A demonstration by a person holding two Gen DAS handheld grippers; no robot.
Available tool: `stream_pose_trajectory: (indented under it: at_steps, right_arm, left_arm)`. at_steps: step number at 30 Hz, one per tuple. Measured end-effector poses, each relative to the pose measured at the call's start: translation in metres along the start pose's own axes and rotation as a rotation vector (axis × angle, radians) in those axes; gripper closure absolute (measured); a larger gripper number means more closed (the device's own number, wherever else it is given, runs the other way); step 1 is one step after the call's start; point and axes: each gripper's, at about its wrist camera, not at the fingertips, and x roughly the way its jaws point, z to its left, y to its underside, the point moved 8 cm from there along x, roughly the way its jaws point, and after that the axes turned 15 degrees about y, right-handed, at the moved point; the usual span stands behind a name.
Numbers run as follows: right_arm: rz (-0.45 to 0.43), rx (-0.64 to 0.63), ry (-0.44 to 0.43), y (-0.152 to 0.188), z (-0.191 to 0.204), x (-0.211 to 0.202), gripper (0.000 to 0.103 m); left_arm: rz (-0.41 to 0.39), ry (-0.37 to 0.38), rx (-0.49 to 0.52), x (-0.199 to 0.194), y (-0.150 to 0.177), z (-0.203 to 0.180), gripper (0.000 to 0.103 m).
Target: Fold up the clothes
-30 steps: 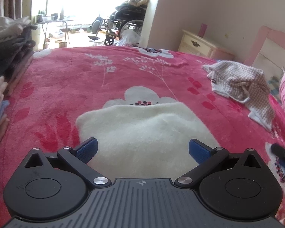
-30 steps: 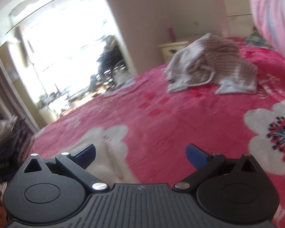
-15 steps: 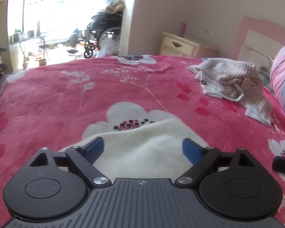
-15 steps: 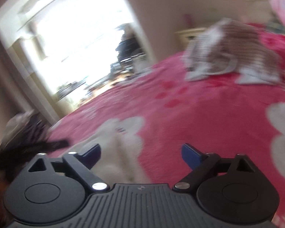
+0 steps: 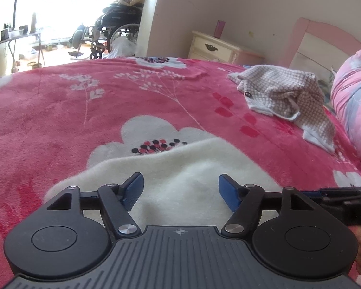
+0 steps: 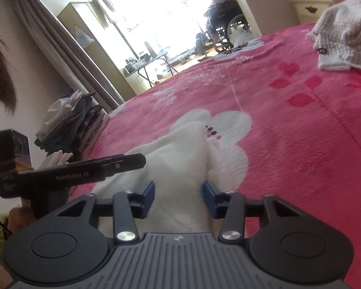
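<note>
A white fleece garment lies on the pink flowered bedspread. My left gripper hovers low over its near edge. Its jaws are closing, the fleece lies under the gap, and the blue pads stand apart from it. In the right wrist view a raised fold of the same garment runs between the blue pads of my right gripper. These jaws are closing too, and the fleece fills the gap. The left gripper shows side-on at the left there.
A crumpled checked garment lies at the far right of the bed, near a pink quilt and the headboard. A stack of folded clothes sits at the bed's left edge. A nightstand and a wheelchair stand beyond the bed.
Both pairs of jaws have narrowed. The left gripper has dropped closer over the white garment. The right gripper has swung left from the bare bedspread onto the garment's fold.
</note>
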Motion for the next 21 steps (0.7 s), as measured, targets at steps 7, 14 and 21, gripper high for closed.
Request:
stream_pose_trajectory:
  at_steps: [7, 14, 21]
  right_arm:
    - [0.029, 0.051, -0.020, -0.006, -0.009, 0.015, 0.076]
    - [-0.057, 0.062, -0.087, -0.011, -0.004, -0.002, 0.090]
    - [-0.039, 0.137, -0.065, -0.005, -0.020, 0.004, 0.091]
  left_arm:
    - [0.001, 0.019, 0.009, 0.009, 0.003, 0.003, 0.034]
    - [-0.017, 0.065, 0.004, 0.015, 0.000, 0.000, 0.034]
    - [-0.002, 0.123, 0.005, 0.034, -0.001, -0.011, 0.034]
